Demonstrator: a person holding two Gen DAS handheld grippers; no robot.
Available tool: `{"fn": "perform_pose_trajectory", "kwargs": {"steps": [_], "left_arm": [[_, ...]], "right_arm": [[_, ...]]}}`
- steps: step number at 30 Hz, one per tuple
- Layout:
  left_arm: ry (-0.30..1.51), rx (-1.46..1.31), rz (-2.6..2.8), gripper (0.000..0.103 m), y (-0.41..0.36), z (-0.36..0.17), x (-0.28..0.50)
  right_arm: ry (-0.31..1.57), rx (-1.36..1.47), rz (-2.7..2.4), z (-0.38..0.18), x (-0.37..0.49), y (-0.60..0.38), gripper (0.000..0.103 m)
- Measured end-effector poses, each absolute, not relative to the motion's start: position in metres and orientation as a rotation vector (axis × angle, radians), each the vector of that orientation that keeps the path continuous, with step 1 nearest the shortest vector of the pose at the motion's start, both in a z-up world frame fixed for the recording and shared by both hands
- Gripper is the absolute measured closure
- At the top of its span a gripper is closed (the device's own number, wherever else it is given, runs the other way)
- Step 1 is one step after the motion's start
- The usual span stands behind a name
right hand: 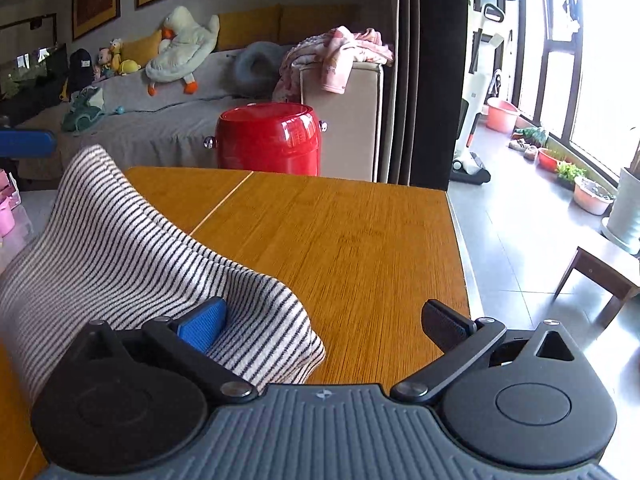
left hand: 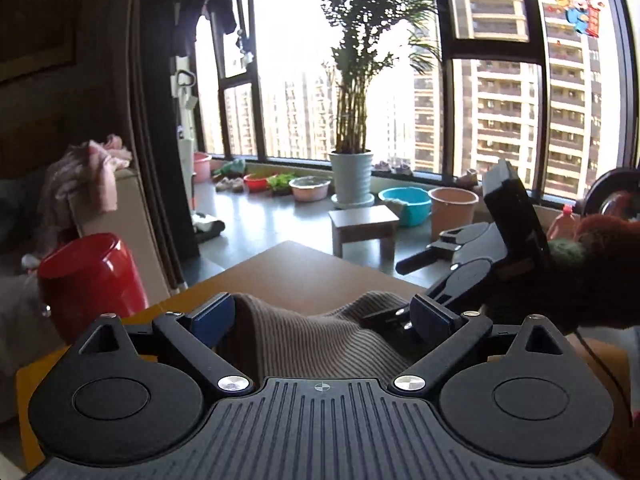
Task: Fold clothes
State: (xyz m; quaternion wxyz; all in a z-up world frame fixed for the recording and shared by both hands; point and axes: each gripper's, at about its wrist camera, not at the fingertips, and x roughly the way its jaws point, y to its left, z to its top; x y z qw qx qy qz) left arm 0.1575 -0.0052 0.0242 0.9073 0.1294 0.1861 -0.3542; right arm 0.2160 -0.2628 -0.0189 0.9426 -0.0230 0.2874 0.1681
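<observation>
A grey-and-white striped knit garment [right hand: 120, 256] lies on the wooden table [right hand: 340, 240], its near corner bunched up. My right gripper [right hand: 324, 322] is open wide; the cloth's corner drapes against its left blue fingertip [right hand: 202, 324], while the right finger stands over bare wood. In the left wrist view the same garment [left hand: 312, 344] rises between the spread fingers of my left gripper [left hand: 322, 316], which is open. The right gripper [left hand: 380, 295] shows there at the right, held by a hand in a dark red and green sleeve [left hand: 600, 276].
A red drum-shaped stool [right hand: 268, 140] stands beyond the table's far edge, in front of a sofa [right hand: 160, 120] with plush toys. Past the table's right edge is tiled floor with a small wooden stool [left hand: 364, 228], plastic basins [left hand: 404, 204] and a potted palm [left hand: 352, 176] by the windows.
</observation>
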Motion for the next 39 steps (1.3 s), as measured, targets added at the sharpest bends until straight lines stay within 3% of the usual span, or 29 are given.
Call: {"fn": "perform_pose_trajectory", "kwargs": {"steps": [5, 7, 8, 9, 10, 14, 18, 21, 29, 31, 33, 34, 39], "left_arm": [[0.483, 0.286, -0.635, 0.008, -0.016, -0.009, 0.199], [0.528, 0.249, -0.593, 0.011, -0.010, -0.019, 0.217], [0.545, 0.210, -0.588, 0.011, -0.004, -0.020, 0.223], [0.561, 0.172, -0.583, 0.011, 0.002, -0.022, 0.229], [0.577, 0.133, -0.577, 0.011, 0.008, -0.023, 0.235], [0.622, 0.039, -0.557, 0.009, 0.024, -0.026, 0.253], [0.628, 0.081, -0.543, 0.009, 0.025, -0.025, 0.250], [0.619, 0.149, -0.521, 0.010, 0.027, -0.019, 0.242], [0.693, 0.076, -0.565, 0.016, 0.031, -0.036, 0.241], [0.701, 0.058, -0.566, 0.016, 0.032, -0.039, 0.238], [0.695, 0.061, -0.562, 0.016, 0.033, -0.039, 0.235], [0.692, 0.060, -0.562, 0.016, 0.034, -0.040, 0.234], [0.687, 0.037, -0.565, 0.016, 0.036, -0.042, 0.235]], "right_arm": [[0.536, 0.011, 0.355, 0.001, 0.188, -0.281, 0.001], [0.498, 0.006, 0.369, 0.010, 0.172, -0.284, 0.020], [0.477, 0.000, 0.377, 0.015, 0.165, -0.284, 0.048], [0.463, 0.002, 0.396, 0.019, 0.160, -0.282, 0.064], [0.459, 0.018, 0.434, 0.021, 0.159, -0.278, 0.065], [0.464, 0.067, 0.578, 0.022, 0.162, -0.252, 0.064], [0.578, -0.004, 0.558, -0.018, 0.194, -0.214, 0.055], [0.544, -0.014, 0.562, -0.034, 0.204, -0.217, 0.054], [0.537, -0.085, 0.552, -0.024, 0.195, -0.227, 0.050], [0.555, -0.049, 0.512, -0.017, 0.186, -0.231, 0.040], [0.592, 0.027, 0.488, -0.019, 0.178, -0.239, 0.020], [0.615, 0.074, 0.480, -0.022, 0.175, -0.243, 0.015], [0.729, 0.313, 0.437, -0.038, 0.156, -0.265, 0.009]]}}
